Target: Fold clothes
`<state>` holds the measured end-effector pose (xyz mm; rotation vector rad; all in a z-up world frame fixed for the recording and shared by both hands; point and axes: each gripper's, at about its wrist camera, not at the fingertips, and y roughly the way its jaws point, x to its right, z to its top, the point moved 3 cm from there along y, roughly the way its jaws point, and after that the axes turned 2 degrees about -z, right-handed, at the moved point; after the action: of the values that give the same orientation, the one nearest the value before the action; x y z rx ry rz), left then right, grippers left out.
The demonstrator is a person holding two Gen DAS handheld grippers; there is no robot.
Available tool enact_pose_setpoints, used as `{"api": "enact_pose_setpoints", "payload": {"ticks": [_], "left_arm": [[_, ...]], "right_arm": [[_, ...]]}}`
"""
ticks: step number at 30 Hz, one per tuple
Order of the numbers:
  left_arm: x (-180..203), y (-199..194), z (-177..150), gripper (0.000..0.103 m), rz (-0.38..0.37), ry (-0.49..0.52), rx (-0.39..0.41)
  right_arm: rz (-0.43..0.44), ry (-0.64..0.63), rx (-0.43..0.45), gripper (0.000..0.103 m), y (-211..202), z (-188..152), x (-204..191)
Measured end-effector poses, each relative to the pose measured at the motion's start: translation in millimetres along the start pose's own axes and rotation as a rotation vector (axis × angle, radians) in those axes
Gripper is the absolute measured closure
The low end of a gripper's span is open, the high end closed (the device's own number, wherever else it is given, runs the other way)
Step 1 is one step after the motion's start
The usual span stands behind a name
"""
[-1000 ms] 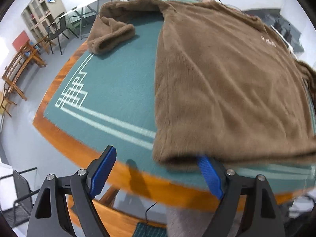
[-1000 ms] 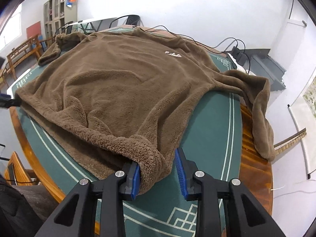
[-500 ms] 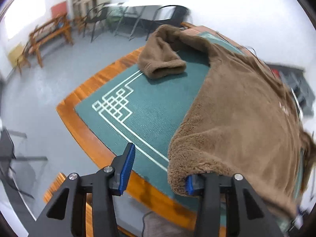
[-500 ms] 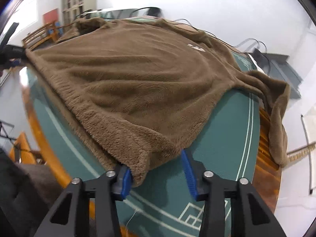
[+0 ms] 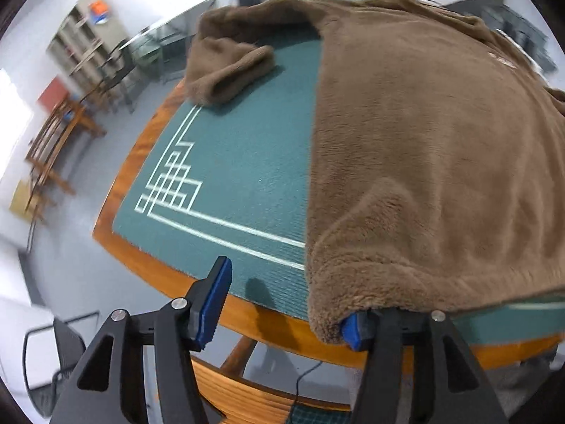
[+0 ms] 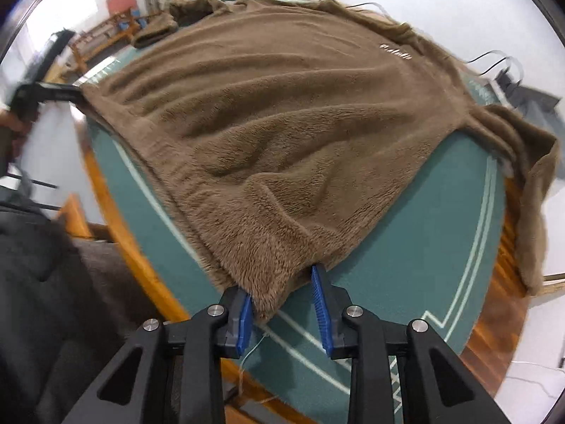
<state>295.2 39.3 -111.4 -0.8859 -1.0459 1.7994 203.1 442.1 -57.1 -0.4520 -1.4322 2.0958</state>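
Sweater (image 6: 282, 134) lies ahead of both tongs across worktop (image 5: 240, 162). Left tongs (image 5: 282, 305) apart, opening, hem corner draped on one pad; right tongs (image 6: 284, 309) opening, straddling opposite corner loosely.

Wooden table (image 5: 116, 190) with an orange-brown rim, topped by a green mat (image 5: 247, 148) bearing white border lines and a stepped fret pattern (image 5: 169, 183) at its corner. Beyond the table edge, grey floor (image 5: 70, 247). Against the far white wall, a pale open shelf unit (image 5: 81, 46) with something orange and blue on its upper shelf. Nearby, wooden benches (image 5: 53, 141) and a red panel (image 5: 53, 90). Dark metal chairs (image 5: 116, 77) beside a glass-topped table. Black cables (image 6: 494, 62) trailing past the far side of the table towards blurred dark equipment (image 6: 526, 95).
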Motion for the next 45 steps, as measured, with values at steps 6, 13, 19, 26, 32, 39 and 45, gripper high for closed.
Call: {"api": "enact_pose_setpoints", "payload": {"ticks": [6,13,19,26,32,39,45], "left_arm": [[-11.6,-22.7,-14.9,0.04,-0.1,0.064,-0.027],[13.0,-69.2,21.8,0.036,-0.236,-0.031,0.096],[81.3,-39.4,66.4,0.032,-0.263,0.102,0.112],[91.1,19.4,50.4,0.028,-0.27,0.141,-0.001],[66.5,23.4,49.6,0.025,-0.275,0.128,-0.03],[62.9,-1.7,78.4,0.024,-0.27,0.137,0.001],[122.4,4.9,116.9,0.024,-0.318,0.236,0.039]], "right_arm": [[0.11,0.085,0.059,0.022,-32.2,2.8,23.3],[0.078,0.124,0.152,0.022,-28.2,55.1,28.9],[0.042,0.032,0.072,0.022,21.2,96.5,20.1],[-0.01,-0.069,-0.068,0.019,38.5,46.2,9.7],[-0.008,-0.01,-0.111,0.017,31.7,34.5,22.0],[-0.028,0.02,-0.12,0.017,21.8,71.7,35.0],[-0.055,-0.003,-0.06,0.017,39.6,135.6,50.8]]}}
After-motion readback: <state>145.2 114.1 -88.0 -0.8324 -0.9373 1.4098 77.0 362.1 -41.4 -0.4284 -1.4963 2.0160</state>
